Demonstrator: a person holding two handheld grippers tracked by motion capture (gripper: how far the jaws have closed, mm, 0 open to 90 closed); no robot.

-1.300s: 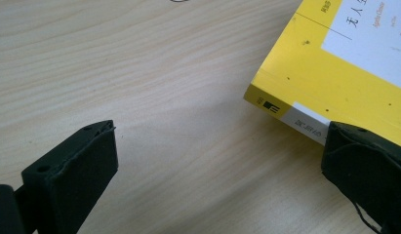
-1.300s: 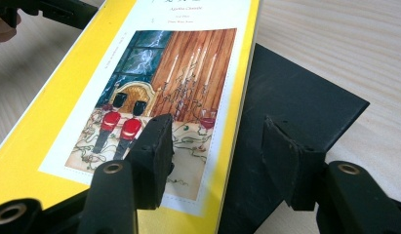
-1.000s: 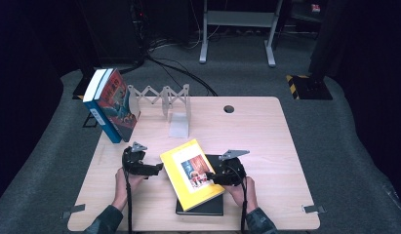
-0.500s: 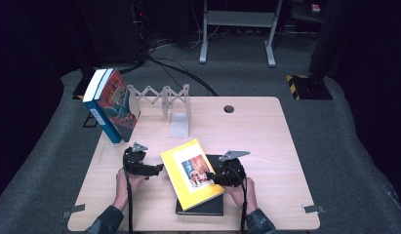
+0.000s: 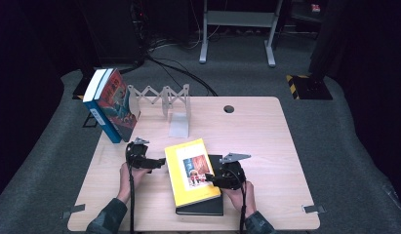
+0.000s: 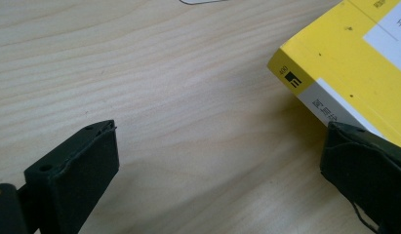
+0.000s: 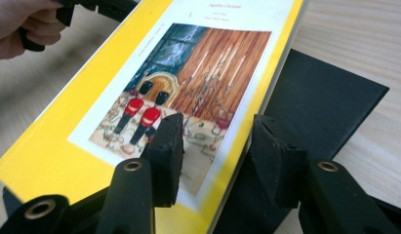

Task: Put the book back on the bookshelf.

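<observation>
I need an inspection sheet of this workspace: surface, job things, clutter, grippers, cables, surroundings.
Surface: wooden table, with a round hole near the far edge.
Job's things: yellow book lying askew on a black book.
Clutter: two books leaning at the far left; white folding rack; white bookend.
Grippers: left gripper open beside the yellow book's left edge; right gripper astride its right edge, one jaw on the cover, one beside the edge; grip unclear.
Cables: one trails from each gripper; more on the floor behind.
Surroundings: grey carpet, metal stand, dark room.
</observation>
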